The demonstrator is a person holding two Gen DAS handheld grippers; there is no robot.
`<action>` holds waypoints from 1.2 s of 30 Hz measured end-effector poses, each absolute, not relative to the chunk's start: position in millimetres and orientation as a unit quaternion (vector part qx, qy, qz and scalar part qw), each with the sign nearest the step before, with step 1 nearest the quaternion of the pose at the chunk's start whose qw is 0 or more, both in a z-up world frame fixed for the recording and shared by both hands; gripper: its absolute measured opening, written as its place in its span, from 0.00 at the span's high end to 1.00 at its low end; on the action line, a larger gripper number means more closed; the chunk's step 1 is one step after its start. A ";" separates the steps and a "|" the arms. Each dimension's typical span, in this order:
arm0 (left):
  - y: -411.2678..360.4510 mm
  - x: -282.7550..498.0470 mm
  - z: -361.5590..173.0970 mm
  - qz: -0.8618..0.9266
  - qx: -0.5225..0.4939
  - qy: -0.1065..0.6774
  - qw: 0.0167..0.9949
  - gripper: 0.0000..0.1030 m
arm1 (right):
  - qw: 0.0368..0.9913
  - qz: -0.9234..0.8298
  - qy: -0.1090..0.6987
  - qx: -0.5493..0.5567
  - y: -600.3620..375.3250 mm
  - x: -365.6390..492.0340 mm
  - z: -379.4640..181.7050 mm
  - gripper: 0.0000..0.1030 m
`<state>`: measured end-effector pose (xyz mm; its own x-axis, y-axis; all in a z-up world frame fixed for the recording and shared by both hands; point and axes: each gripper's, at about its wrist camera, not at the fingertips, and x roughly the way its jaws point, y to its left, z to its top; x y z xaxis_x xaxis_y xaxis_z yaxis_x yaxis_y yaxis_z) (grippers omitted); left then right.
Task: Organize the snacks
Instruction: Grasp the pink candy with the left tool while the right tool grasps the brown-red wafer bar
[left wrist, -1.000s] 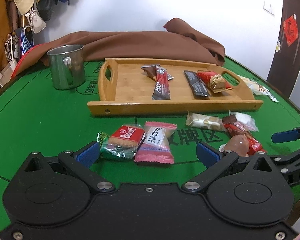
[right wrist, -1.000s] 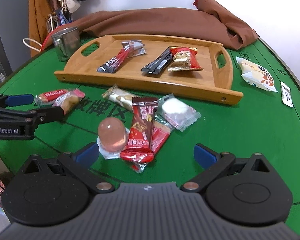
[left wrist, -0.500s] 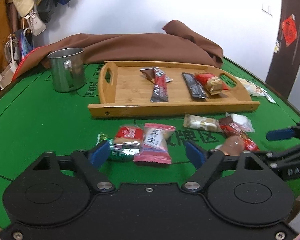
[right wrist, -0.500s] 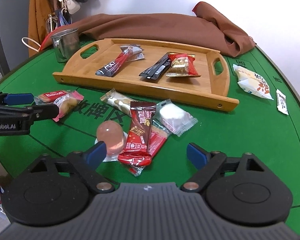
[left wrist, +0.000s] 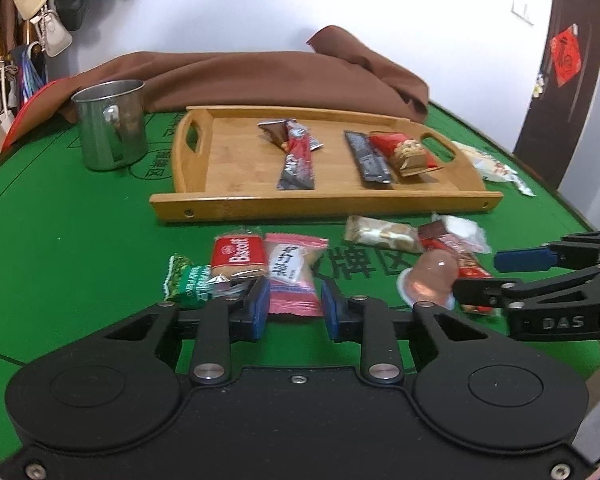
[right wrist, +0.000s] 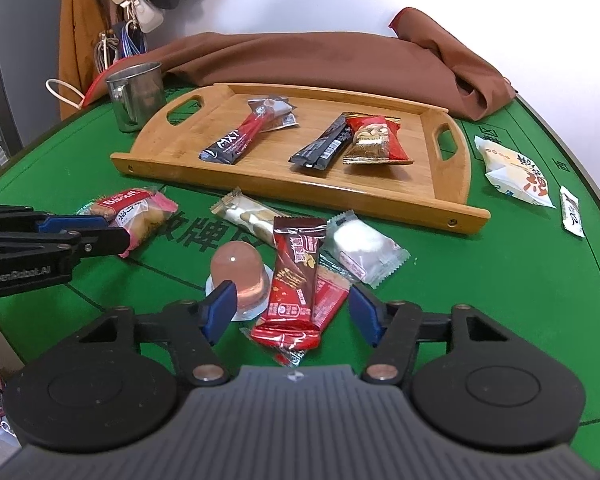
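A wooden tray (left wrist: 228, 160) (right wrist: 384, 196) on the green table holds several snack packets. Loose snacks lie in front of it. My left gripper (left wrist: 294, 308) has narrowed around the near end of a pink packet (left wrist: 292, 268), which lies on the table beside a red Biscoff packet (left wrist: 238, 256) and a green packet (left wrist: 188, 282). My right gripper (right wrist: 292, 312) is partly closed, its jaws either side of a dark red bar (right wrist: 296, 276) that lies on another red packet, with a pink jelly cup (right wrist: 238, 274) at its left finger.
A steel mug (left wrist: 110, 134) stands left of the tray. A brown cloth (left wrist: 260, 76) lies behind it. A white packet (right wrist: 516, 172) and a small sachet (right wrist: 572, 216) lie at the right. A white wrapped sweet (right wrist: 360, 248) and a beige bar (right wrist: 248, 216) lie near the bar.
Both grippers have narrowed from wide open. The left one has closed in around the pink packet; the right one has moved forward over the dark red bar.
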<state>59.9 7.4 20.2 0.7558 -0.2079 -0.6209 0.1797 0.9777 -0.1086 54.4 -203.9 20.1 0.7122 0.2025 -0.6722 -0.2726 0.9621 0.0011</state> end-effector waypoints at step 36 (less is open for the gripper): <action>-11.8 90.9 16.4 -0.112 -0.031 0.344 0.932 0.52 | 0.925 0.116 0.359 -0.055 -205.3 67.6 14.3 0.28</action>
